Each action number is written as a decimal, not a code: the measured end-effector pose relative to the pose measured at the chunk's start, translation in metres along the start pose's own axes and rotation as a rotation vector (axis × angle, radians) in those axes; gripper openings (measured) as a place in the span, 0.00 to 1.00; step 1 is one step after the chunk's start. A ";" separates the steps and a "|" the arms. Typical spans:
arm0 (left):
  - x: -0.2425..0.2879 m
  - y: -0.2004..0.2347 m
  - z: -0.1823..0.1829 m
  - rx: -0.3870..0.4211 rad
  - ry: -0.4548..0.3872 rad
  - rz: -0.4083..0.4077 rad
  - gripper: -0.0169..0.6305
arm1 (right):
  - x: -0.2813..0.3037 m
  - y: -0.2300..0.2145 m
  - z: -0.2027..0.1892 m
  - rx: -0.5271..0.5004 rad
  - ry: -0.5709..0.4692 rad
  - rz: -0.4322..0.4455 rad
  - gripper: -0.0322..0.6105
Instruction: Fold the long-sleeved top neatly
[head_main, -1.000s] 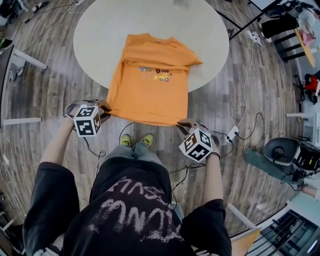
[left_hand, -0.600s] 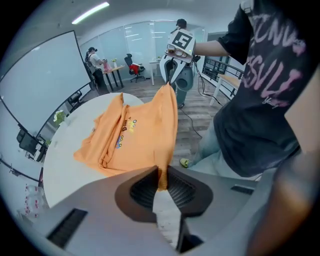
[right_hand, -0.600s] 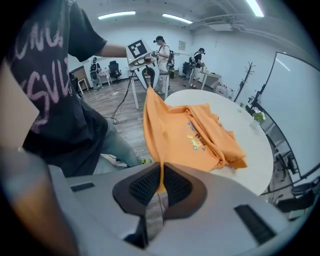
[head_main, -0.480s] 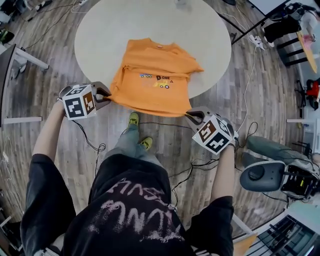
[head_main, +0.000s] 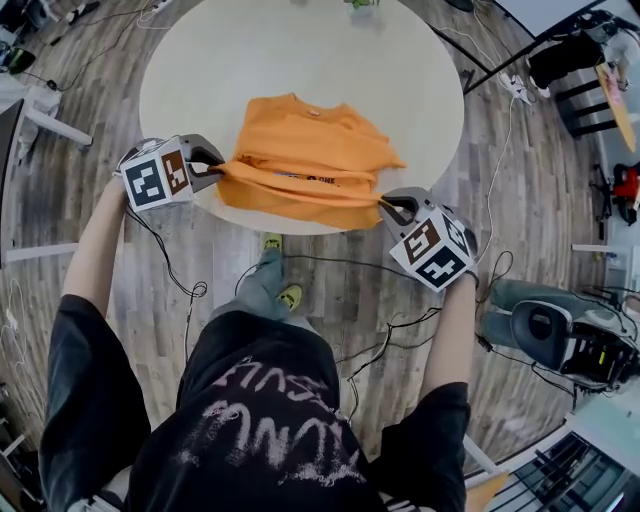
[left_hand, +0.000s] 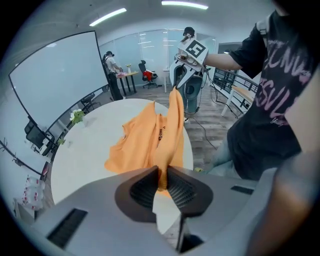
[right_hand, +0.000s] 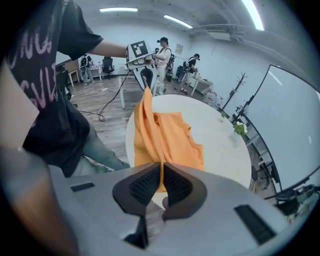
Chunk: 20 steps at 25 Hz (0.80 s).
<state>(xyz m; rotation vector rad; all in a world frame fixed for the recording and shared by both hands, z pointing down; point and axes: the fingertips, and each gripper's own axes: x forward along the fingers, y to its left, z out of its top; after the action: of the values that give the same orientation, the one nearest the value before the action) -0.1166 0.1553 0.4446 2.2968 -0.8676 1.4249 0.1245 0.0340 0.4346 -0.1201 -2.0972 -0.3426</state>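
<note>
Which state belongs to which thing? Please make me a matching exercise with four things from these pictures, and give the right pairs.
Column A
1. left gripper
2. right gripper
3. orange top
4. round table

Column B
a. white, lying under the garment
b. shut on the hem corner at the head view's right
c. hem held up in the air, collar end flat on the surface
d. shut on the hem corner at the head view's left

Pairs: 1-d, 2-b, 3-c, 4-a

Arms spread forward, both grips closed.
The left hand-held gripper (head_main: 212, 168) and the right hand-held gripper (head_main: 388, 208) point forward and down, wide apart, each with its jaws pinched on the top's (head_main: 310, 150) edge.
</note>
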 end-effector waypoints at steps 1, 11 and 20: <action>0.001 0.012 0.004 -0.010 -0.007 0.003 0.11 | 0.002 -0.011 0.001 0.002 0.000 -0.009 0.09; 0.016 0.106 0.015 -0.094 -0.065 0.041 0.11 | 0.031 -0.099 0.014 0.018 -0.018 -0.132 0.09; 0.062 0.172 0.002 -0.210 -0.106 0.047 0.12 | 0.078 -0.156 0.007 0.079 0.024 -0.176 0.09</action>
<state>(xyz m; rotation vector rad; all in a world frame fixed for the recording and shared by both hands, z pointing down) -0.2039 0.0007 0.4882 2.2216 -1.0546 1.1770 0.0436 -0.1171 0.4675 0.1154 -2.0990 -0.3641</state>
